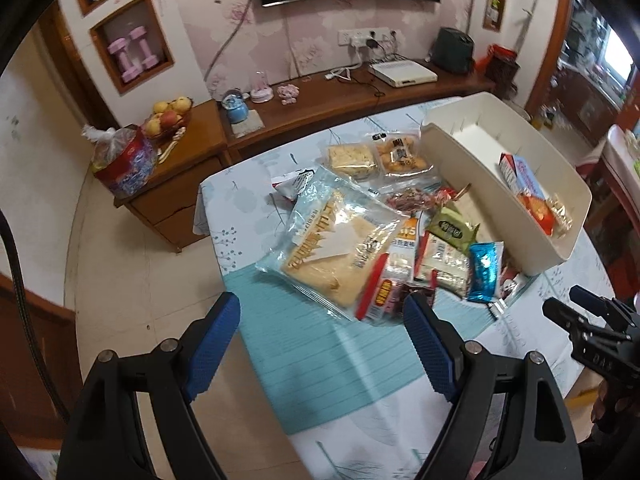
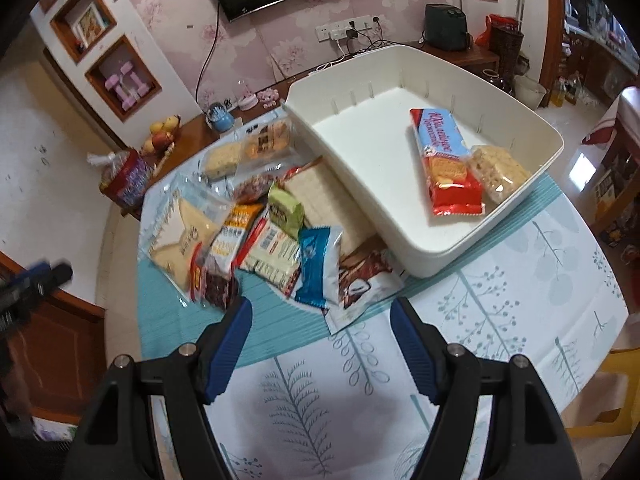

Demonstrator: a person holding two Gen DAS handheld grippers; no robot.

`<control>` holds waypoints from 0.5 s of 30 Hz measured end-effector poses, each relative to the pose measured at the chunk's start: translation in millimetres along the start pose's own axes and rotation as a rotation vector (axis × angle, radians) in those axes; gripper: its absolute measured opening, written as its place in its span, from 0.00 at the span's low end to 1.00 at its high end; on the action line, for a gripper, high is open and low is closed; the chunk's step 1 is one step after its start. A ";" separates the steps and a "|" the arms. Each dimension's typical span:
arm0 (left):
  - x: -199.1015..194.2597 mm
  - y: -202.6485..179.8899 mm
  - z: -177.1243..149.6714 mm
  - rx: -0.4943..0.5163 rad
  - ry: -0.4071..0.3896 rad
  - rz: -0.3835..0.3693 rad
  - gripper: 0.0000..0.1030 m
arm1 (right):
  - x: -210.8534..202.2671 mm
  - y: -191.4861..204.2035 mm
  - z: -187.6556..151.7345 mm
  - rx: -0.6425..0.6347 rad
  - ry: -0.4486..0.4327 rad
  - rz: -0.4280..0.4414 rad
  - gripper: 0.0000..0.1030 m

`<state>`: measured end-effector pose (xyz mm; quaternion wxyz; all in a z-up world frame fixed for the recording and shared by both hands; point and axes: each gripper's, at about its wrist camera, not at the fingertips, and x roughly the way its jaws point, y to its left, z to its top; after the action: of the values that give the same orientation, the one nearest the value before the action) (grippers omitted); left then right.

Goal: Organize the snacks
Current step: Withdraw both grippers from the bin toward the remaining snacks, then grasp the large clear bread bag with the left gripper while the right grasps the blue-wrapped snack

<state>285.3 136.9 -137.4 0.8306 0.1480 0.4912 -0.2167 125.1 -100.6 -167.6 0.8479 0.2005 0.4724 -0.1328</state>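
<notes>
Partly buried toast slab (image 2: 326, 200), blurred left claw (image 2: 34, 280)

Looking steeply down from above the near table (image 2: 520, 280) edge, left view nearer the snack pile (image 1: 360, 240), right nearer the white bin (image 2: 420, 240), both sharing these.

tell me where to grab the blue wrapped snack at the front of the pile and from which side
Take the blue wrapped snack across its narrow width near the middle, coming from above. It lies flat and long on the heap, its long sides showing; its near crimped end overhangs the teal mat. The right gripper is probably the handier: it hangs open just in front, nothing between its pads.
</notes>
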 end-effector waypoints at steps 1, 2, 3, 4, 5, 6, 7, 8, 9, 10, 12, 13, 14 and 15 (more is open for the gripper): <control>4.5 3.3 2.7 0.014 0.006 -0.008 0.80 | 1.1 5.1 -2.8 -0.014 -0.004 -0.014 0.70; 10.0 6.3 5.6 0.028 0.014 -0.017 0.80 | 2.4 10.2 -5.5 -0.032 -0.010 -0.028 0.70; 16.1 9.6 8.6 0.040 0.025 -0.021 0.80 | 3.2 13.4 -7.6 -0.045 -0.015 -0.039 0.70; 22.7 13.4 11.7 0.043 0.039 -0.026 0.80 | 4.7 17.3 -8.9 -0.060 -0.018 -0.056 0.70; 28.5 15.7 14.2 0.040 0.052 -0.034 0.80 | 6.1 21.3 -10.0 -0.074 -0.021 -0.072 0.70; 34.6 19.1 16.4 0.036 0.069 -0.045 0.80 | 7.0 24.6 -10.8 -0.087 -0.026 -0.081 0.70; 41.0 22.2 18.5 0.031 0.085 -0.059 0.80 | 7.8 27.4 -10.8 -0.098 -0.031 -0.088 0.70; 47.7 24.6 20.4 0.032 0.098 -0.074 0.80 | 8.8 30.5 -10.8 -0.112 -0.038 -0.096 0.70; 54.1 26.1 22.0 0.038 0.106 -0.083 0.80 | 10.3 33.6 -10.4 -0.127 -0.042 -0.106 0.70; 60.3 28.0 23.8 0.046 0.113 -0.091 0.80 | 12.0 35.8 -10.0 -0.139 -0.045 -0.112 0.70; 72.7 32.5 27.7 0.054 0.131 -0.107 0.80 | 15.1 39.3 -9.7 -0.165 -0.054 -0.115 0.70; 78.7 35.9 29.5 0.051 0.140 -0.119 0.80 | 17.6 41.5 -9.7 -0.182 -0.058 -0.117 0.70; 84.9 39.6 31.9 0.047 0.148 -0.132 0.80 | 19.4 43.2 -9.6 -0.195 -0.059 -0.120 0.70; 90.0 42.0 34.5 0.045 0.153 -0.143 0.80 | 23.4 45.8 -9.4 -0.215 -0.058 -0.126 0.70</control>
<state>370.6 138.0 -198.8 0.7696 0.1475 0.5574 -0.2744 149.2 -56.5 -182.2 0.8678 0.0746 0.4709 -0.1403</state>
